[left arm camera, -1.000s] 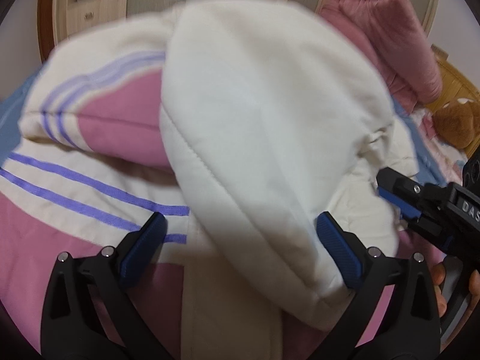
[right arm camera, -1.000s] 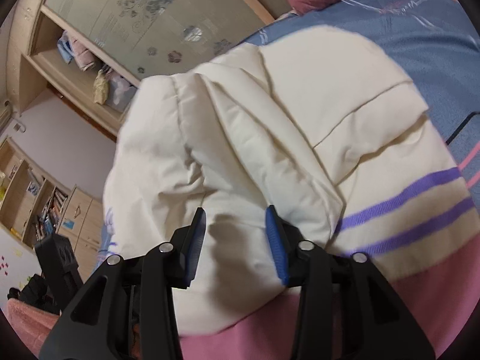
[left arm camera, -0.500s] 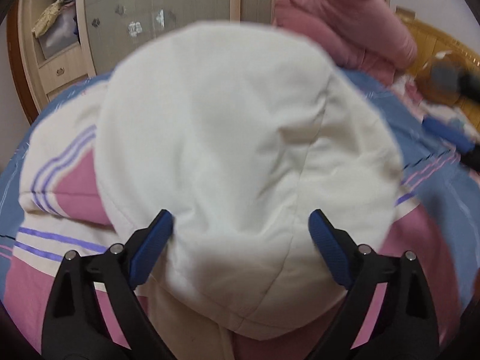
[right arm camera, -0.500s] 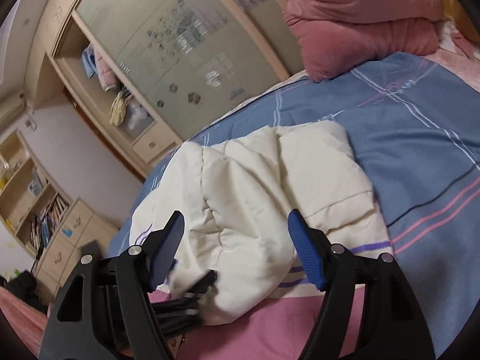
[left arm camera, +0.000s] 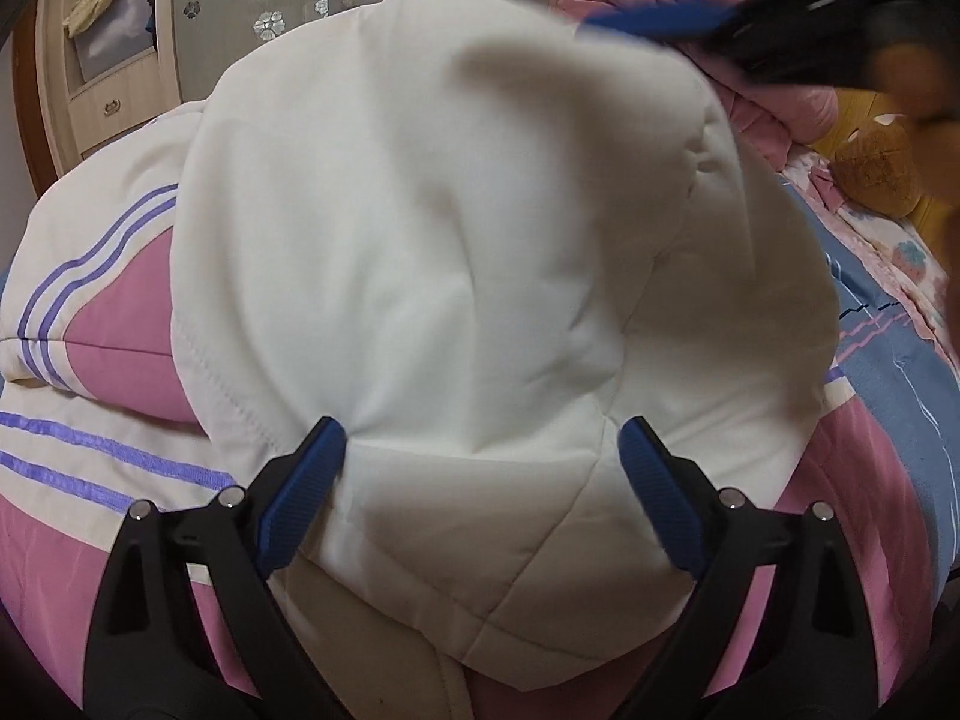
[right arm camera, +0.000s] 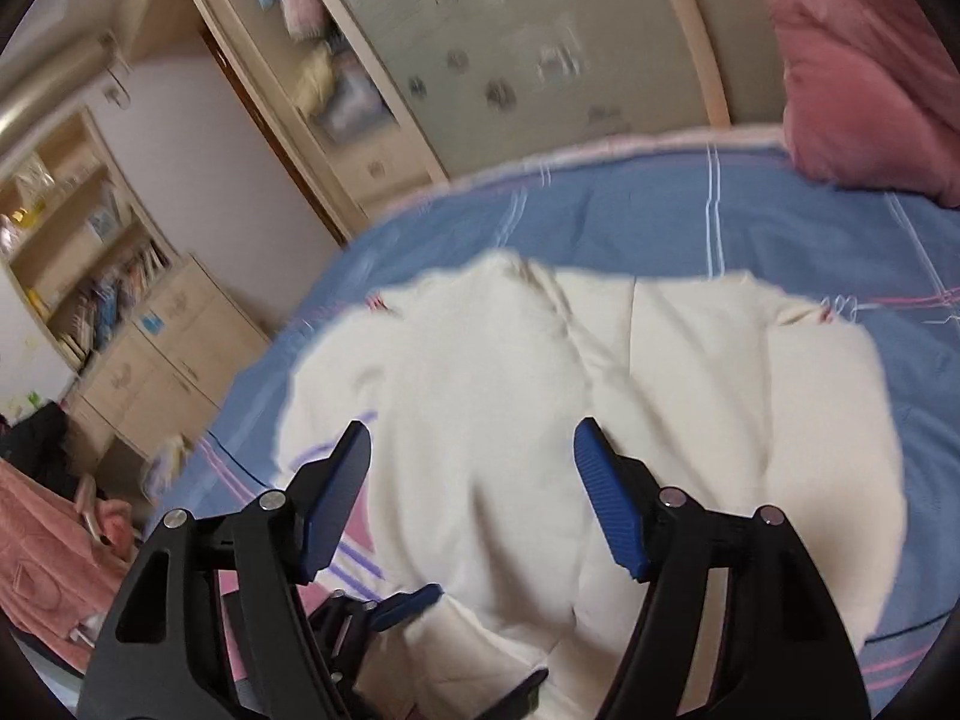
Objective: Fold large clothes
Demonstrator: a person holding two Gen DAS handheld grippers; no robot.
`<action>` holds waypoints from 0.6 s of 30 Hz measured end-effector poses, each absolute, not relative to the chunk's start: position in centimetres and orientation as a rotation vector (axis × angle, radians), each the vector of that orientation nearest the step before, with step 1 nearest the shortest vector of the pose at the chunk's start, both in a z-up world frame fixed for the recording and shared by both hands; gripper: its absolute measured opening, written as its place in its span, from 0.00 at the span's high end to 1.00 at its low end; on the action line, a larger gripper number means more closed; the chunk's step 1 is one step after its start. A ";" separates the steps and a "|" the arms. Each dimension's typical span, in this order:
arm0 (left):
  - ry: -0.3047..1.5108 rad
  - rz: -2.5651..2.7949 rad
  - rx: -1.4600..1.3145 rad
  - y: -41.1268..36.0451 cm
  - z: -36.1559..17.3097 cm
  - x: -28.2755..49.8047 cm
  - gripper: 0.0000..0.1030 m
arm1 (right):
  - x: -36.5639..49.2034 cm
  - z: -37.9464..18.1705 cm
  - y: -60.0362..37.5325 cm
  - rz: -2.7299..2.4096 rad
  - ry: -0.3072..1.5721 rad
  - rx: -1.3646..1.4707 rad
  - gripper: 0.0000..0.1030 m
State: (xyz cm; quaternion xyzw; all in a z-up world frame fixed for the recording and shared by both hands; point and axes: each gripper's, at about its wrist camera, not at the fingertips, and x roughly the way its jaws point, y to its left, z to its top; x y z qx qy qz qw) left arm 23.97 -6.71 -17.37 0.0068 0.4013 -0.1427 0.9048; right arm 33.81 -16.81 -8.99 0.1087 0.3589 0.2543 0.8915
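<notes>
Blue striped bedsheet [right arm camera: 690,210] fills the background, with a wardrobe [right arm camera: 540,60] behind and pink pillows [right arm camera: 870,60] at the head of the bed. On it lies the padded jacket [right arm camera: 600,420], cream with pink panels and purple stripes. 1 second ago my right gripper [right arm camera: 474,492] had its fingers narrow on the cream hood [left arm camera: 480,240]; now they stand wide and lifted back, holding nothing. My left gripper [left arm camera: 480,480] also has its fingers wide, straddling the hood's edge without pinching it. The hood now rests flat over the jacket body instead of bunched in my grip. I judge the hood fold is placed, so the next move is probably a sleeve or the body fold.
</notes>
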 end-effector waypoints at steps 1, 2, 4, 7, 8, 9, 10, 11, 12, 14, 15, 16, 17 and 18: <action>0.828 -0.295 0.014 -6.6 -17.3 23.6 0.08 | 34.9 -10.1 -16.3 0.463 0.775 0.183 0.31; 0.829 -0.296 0.013 -6.5 -17.4 23.6 0.08 | 36.1 -11.3 -16.2 0.403 0.809 0.154 0.33; 0.830 -0.298 0.010 -6.3 -17.5 23.6 0.08 | 37.8 -13.6 -17.0 0.349 0.849 0.162 0.45; 0.835 -0.306 0.002 -5.9 -17.7 23.8 0.08 | 39.0 -16.0 -19.3 0.345 0.847 0.271 0.57; 0.835 -0.306 0.004 -6.0 -17.7 23.8 0.08 | 39.0 -16.1 -19.4 0.348 0.840 0.280 0.58; 0.834 -0.305 0.006 -5.9 -17.7 23.9 0.08 | 38.8 -16.1 -19.3 0.351 0.831 0.266 0.58; 0.834 -0.305 0.007 -5.9 -17.7 23.9 0.08 | 38.7 -16.0 -19.0 0.349 0.823 0.233 0.58; 0.835 -0.305 0.007 -5.9 -17.8 24.0 0.08 | 38.6 -16.0 -18.8 0.350 0.817 0.208 0.57; 0.834 -0.306 0.005 -5.7 -17.8 24.0 0.08 | 38.5 -15.9 -18.5 0.352 0.813 0.185 0.56; 0.833 -0.308 0.002 -5.6 -17.8 24.1 0.08 | 38.3 -15.3 -18.5 0.366 0.799 0.192 0.50; 0.831 -0.308 0.002 -5.7 -17.8 24.0 0.08 | 37.8 -14.8 -18.8 0.384 0.784 0.228 0.41; 0.831 -0.308 0.002 -5.8 -17.7 23.9 0.08 | 37.2 -14.5 -19.1 0.400 0.773 0.257 0.36; 0.830 -0.308 0.002 -6.1 -17.7 23.8 0.08 | 36.2 -13.6 -19.6 0.413 0.751 0.295 0.30; 0.831 -0.309 0.001 -6.1 -17.8 23.9 0.08 | 35.5 -13.1 -19.9 0.419 0.735 0.304 0.29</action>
